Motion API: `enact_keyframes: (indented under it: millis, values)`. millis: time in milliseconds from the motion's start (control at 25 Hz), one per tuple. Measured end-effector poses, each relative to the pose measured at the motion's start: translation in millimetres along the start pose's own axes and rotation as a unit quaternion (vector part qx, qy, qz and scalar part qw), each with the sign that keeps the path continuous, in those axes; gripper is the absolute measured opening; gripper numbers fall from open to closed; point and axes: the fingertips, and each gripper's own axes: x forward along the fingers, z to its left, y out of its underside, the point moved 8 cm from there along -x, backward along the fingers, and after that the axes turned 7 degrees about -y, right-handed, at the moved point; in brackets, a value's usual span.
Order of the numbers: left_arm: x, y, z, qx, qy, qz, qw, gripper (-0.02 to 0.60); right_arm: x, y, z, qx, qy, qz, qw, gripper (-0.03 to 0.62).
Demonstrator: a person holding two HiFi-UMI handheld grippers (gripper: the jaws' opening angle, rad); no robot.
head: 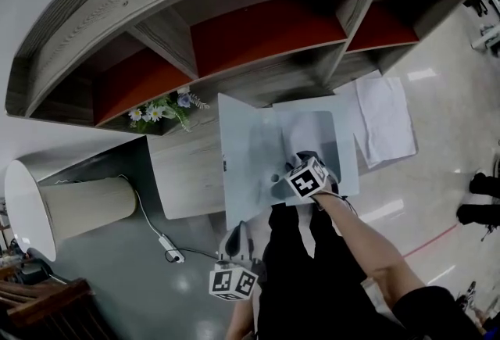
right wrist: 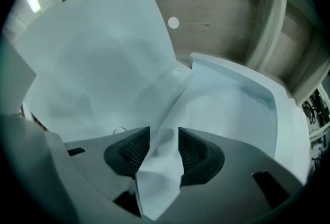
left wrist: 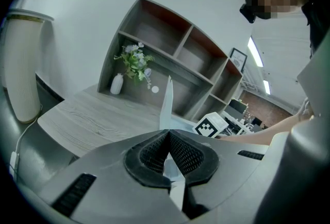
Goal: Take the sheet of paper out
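Right gripper view shows the right gripper (right wrist: 164,148) with its jaws spread, a raised fold of the sheet of paper (right wrist: 161,182) standing between them but not pinched. The sheet lies inside the open folder (head: 348,144) on the table (head: 187,174). The left gripper (left wrist: 167,158) has its jaws pressed together on the lifted cover (left wrist: 166,102). Opening looks done; gripping the sheet and drawing it out remain.

The paper (right wrist: 160,176) between the right fingers (right wrist: 129,153) is thin, matt, creased; the fingers are ribbed black rubber. The cover (left wrist: 166,104) pinched in the left fingers (left wrist: 152,153) looks like smooth plastic, maybe. Past them the desk (left wrist: 98,120) is matt woodgrain.
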Motion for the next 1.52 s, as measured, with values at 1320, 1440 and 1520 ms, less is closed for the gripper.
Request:
enact_keyframes:
  millis: [1320,1440,1520]
  values:
    - [5,0,-6,0.008,0.007,-0.002,0.9999,0.012,-7,2,19,0.008,-0.032,-0.017,0.999,0.012]
    - [5,-1,-7,0.009,0.008,-0.004,0.9999,0.012,-19,-7,25,0.015,-0.038,-0.039,0.998,0.012]
    - [6,-2,-9,0.012,0.008,-0.005,0.9999,0.012,-25,-11,28,0.024,-0.046,-0.054,0.997,0.012]
